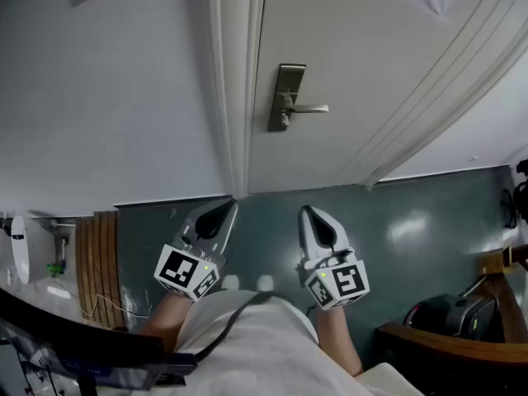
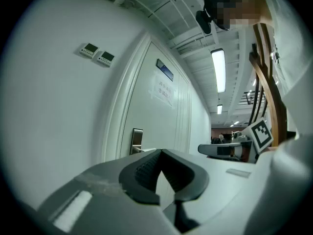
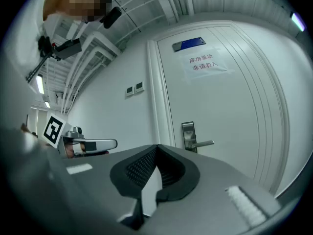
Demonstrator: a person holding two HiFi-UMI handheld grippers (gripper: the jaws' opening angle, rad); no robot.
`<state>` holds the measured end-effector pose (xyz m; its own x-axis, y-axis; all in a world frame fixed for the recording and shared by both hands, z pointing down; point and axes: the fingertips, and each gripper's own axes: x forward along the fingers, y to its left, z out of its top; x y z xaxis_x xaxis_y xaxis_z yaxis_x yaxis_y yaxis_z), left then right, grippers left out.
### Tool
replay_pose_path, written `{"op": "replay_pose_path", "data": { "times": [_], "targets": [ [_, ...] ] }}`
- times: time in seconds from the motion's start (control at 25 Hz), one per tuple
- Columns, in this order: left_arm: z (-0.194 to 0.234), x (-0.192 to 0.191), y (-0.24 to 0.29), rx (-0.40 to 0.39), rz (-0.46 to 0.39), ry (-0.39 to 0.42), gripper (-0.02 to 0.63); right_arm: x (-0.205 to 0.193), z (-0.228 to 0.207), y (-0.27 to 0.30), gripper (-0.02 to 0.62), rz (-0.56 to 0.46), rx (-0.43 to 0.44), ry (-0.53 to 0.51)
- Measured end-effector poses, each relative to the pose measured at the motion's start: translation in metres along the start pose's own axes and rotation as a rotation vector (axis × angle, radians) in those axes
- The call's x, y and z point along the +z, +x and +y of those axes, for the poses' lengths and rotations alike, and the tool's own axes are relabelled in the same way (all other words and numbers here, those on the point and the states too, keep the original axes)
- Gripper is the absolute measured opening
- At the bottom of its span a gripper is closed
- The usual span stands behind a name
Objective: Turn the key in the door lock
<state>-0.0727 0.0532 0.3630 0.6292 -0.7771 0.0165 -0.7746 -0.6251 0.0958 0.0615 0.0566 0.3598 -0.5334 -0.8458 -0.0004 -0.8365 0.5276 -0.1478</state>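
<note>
**At the door:** A person is facing a closed white door [image 1: 355,64], holding the left gripper [image 1: 225,209] and the right gripper [image 1: 308,213] level and well short of the brushed-metal lock plate [image 1: 286,97], one to each side below it in the head view. Both pairs of jaws are clenched tip to tip on nothing, their dark ribbed pads enclosing only a narrow wedge of light. The key is not showing at this range. If it is in the lock, it is sitting on the lock plate just under the lever handle [image 1: 310,108], too small to make out.

The trouble likely lies in the approach. Clenched jaws would be pushing the key rather than taking it, so they need to part before reaching the lock plate. The slim, straight lever is jutting rightward from the plate, and a gripper coming in high risks knocking it. A key's bow is thin, smooth metal: a shallow or off-centre pinch could slip as the twist begins, and a twist off the lock's axis may bind it.

The door is looking smooth and painted, with moulded panel lines right of the lock plate. A rounded white door frame [image 1: 235,81] is running just left of it, and a glossy grey-green floor [image 1: 412,221] is spreading below.
</note>
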Motion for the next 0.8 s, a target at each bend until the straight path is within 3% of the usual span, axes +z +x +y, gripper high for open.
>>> {"op": "replay_pose_path", "data": {
  "times": [0.8],
  "targets": [
    [-0.007,-0.004,0.014,0.067,0.012,-0.004,0.006,-0.014,-0.022,-0.004,0.008,0.039,0.048,0.034]
  ]
}}
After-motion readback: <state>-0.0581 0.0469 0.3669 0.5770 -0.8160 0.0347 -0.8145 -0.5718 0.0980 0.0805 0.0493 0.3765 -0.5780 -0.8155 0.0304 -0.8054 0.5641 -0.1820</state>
